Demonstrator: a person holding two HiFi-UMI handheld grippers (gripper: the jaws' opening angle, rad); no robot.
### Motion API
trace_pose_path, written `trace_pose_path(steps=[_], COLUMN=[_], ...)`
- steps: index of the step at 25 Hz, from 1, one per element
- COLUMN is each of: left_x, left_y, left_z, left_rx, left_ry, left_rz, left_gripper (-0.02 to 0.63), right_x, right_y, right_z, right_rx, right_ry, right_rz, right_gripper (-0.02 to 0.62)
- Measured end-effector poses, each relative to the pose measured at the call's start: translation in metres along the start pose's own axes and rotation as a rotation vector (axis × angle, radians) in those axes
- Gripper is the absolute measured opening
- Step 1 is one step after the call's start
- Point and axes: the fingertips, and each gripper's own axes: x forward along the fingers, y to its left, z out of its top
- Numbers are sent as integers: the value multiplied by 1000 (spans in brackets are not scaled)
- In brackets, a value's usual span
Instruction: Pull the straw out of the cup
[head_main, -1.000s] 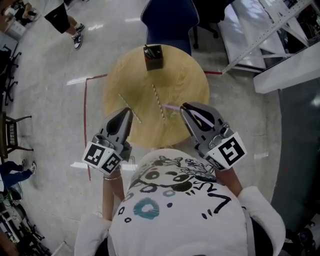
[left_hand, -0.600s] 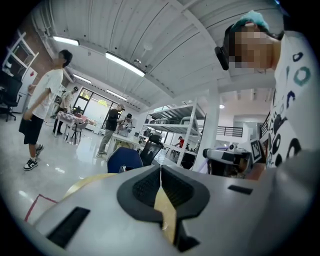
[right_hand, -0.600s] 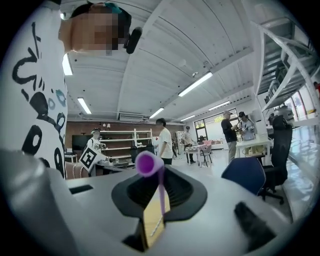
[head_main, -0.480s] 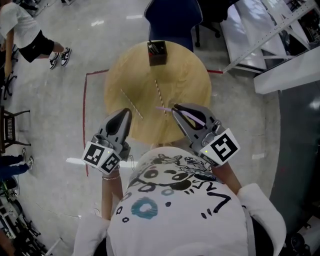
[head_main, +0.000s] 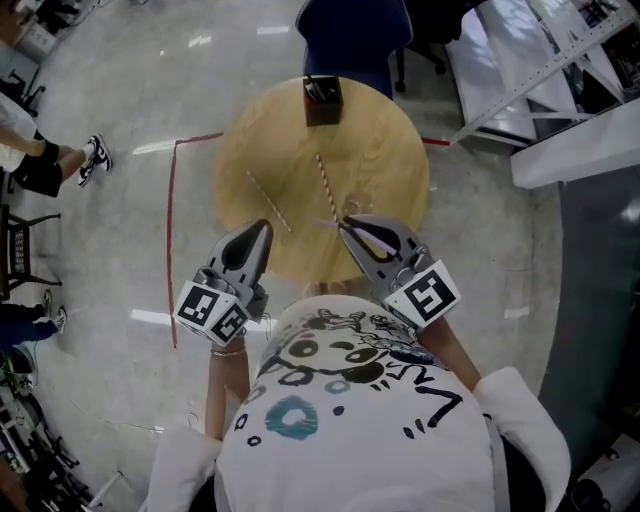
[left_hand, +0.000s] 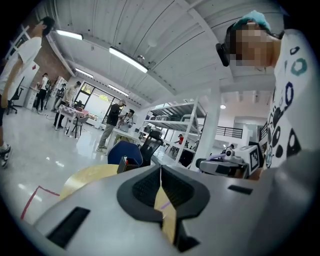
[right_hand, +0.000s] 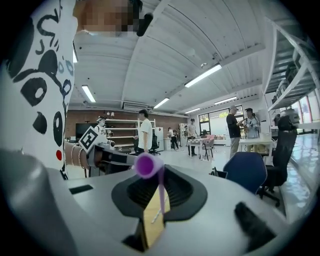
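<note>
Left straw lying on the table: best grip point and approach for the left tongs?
Take the left straw mid-length, from above, jaws across it: it lies flat, diagonal on the table. The left tongs are shut, so open first.

The table (head_main: 385, 165) is showing matt pale wood, the floor (head_main: 110, 230) is shining glossy, the purple straw (right_hand: 148, 165) is looking smooth plastic.

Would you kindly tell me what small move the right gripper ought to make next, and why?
Probably lower the right gripper and open it: it pinches a purple straw above the table, where two straws already lie, away from the cup.
</note>
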Motion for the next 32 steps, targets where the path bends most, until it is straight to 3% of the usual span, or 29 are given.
trace_pose_path(steps=[5, 32], left_x=[1, 5], left_y=[3, 9], left_z=[-17, -70], left_rx=[18, -61], left_ry=[40, 116], left_rz=[0, -42], left_gripper=[18, 18], right_x=[5, 14], right_y=[3, 11], right_z=[-18, -96], right_rx=[-14, 45], right_ry=[27, 189], right_rz=[-4, 6], right_gripper=[48, 48])
